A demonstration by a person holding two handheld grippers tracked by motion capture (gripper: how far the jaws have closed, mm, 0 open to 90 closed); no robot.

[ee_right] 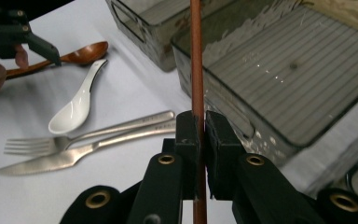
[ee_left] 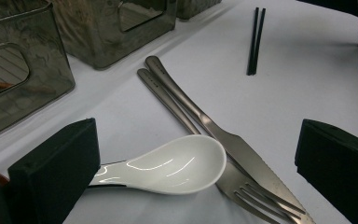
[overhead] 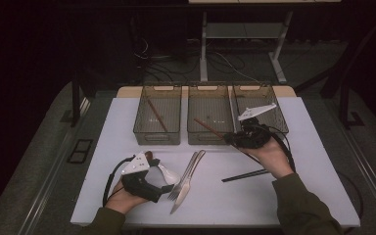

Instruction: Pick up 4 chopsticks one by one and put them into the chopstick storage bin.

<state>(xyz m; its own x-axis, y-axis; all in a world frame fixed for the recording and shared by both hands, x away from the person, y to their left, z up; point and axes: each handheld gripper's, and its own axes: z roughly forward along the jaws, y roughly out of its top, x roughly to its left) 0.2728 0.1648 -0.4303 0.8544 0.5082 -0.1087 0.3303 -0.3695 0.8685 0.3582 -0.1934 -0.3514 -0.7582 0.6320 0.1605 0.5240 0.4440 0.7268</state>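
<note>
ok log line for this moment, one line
right tool: shut on brown chopstick | over middle bin | left tool: open around white spoon | knife, fork on table

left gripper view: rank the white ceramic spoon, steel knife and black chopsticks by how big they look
1. Steel table knife: longest, running from mid-frame to the bottom edge.
2. White ceramic spoon: shorter but bulkier, handle partly hidden behind a jaw.
3. Pair of black chopsticks: smallest-looking, though farther from the camera, so unsure.

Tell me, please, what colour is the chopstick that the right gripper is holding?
The chopstick is reddish brown, clearest in the right gripper view.
</note>
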